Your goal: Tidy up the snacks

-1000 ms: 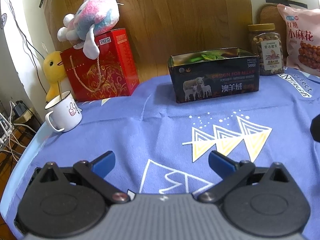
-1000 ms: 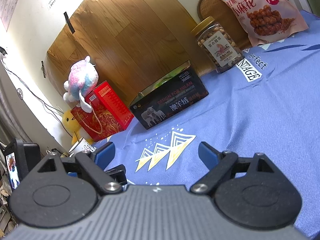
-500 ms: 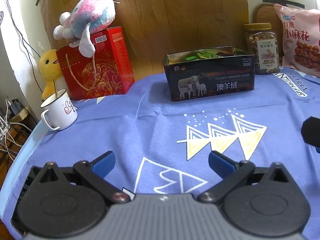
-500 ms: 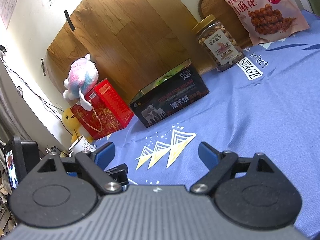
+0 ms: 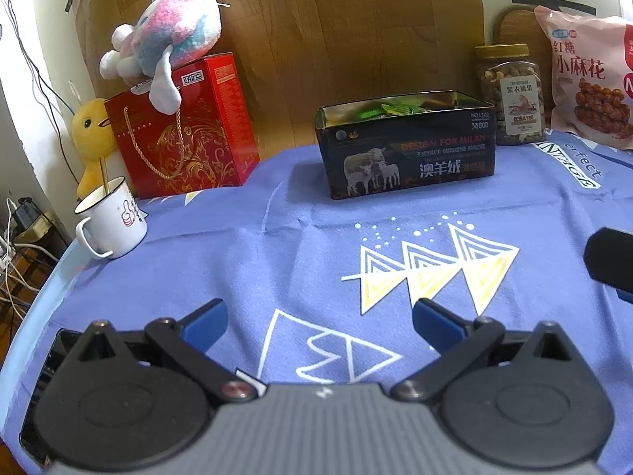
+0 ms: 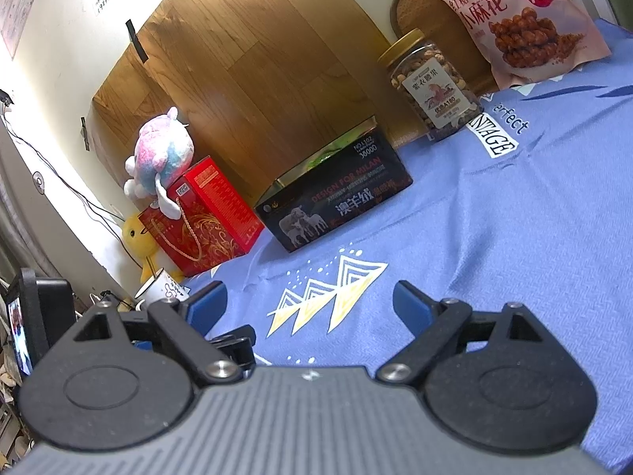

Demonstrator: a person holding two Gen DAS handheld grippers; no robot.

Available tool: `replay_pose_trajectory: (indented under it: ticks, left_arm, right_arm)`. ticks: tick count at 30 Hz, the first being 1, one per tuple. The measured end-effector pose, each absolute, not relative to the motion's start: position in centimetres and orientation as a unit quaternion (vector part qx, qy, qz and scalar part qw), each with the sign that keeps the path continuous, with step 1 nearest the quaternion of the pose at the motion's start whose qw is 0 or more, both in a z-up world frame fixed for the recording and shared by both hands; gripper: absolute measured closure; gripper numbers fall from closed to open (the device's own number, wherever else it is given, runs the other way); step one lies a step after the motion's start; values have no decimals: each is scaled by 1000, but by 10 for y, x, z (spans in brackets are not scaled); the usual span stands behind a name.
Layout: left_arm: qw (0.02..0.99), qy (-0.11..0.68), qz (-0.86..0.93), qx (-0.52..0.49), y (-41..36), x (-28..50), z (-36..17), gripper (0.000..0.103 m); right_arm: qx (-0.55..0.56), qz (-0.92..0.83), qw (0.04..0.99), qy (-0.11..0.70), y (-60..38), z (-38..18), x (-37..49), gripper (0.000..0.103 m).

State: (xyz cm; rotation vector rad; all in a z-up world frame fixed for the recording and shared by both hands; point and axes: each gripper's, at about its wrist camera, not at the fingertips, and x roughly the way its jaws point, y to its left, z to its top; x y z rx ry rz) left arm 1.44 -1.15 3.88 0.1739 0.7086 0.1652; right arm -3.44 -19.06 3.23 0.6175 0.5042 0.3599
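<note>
Both claws hang spread wide over the blue tabletop cloth (image 5: 237,253), holding nothing: the left claw (image 5: 319,316) and the right claw (image 6: 310,304). The open black tin (image 5: 405,146) stands at the cloth's far edge, long axis running left to right, green packets inside. Just right of the tin stands the nut jar (image 5: 510,95), upright; beyond the jar leans the pink snack bag (image 5: 589,79).

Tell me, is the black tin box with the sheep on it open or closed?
Open. The black rectangular tin box with sheep pictures has no lid on it, and green packets show over its rim.
</note>
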Motion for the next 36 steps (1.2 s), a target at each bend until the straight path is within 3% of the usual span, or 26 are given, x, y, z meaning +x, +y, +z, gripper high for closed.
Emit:
replay_pose_trajectory:
  ticks: [36]
  left_arm:
    - [929,355,63,82,-18,13,39,0]
  right_arm:
    - [298,176,906,245,-191,31,-34,10]
